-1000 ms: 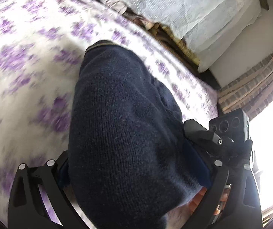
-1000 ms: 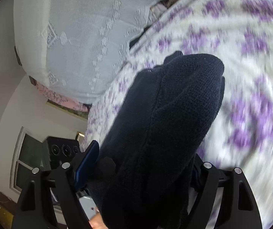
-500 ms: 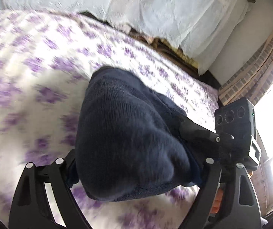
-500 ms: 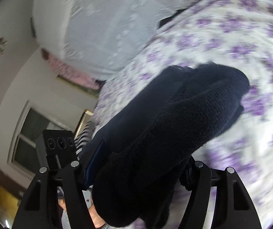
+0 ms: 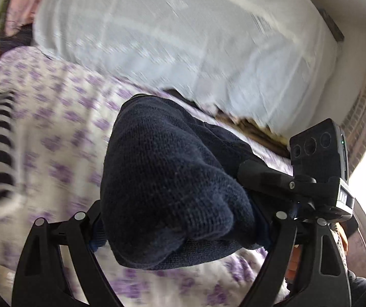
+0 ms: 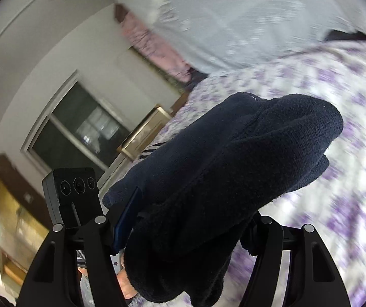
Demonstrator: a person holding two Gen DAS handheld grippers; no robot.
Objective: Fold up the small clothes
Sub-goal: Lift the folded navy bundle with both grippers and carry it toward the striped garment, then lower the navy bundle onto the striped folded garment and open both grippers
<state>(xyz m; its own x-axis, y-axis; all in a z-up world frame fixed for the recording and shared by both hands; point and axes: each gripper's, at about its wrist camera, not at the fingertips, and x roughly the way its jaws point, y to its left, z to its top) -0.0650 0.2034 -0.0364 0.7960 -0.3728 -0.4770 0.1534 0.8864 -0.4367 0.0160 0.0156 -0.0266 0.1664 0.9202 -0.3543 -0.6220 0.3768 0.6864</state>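
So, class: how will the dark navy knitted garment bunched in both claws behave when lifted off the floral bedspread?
The dark navy knitted garment probably flops: it bulges and sags between the fingers. Its thick, fuzzy knit likely grips well rather than slipping. Nothing suggests it is fragile.

Your left gripper is a matte black plastic frame: two broad flat finger arms with long cut-out slots, each hinged on a pair of round silver screws. Your right gripper has the same black slotted arms and silver pivot screws, and a dark blue pad shows on the inner face of one finger. Each view catches the other unit's boxy black camera module with three round lenses in a row; a small green light glows on its side. A grey knitted sleeve cuff sits under your right gripper.
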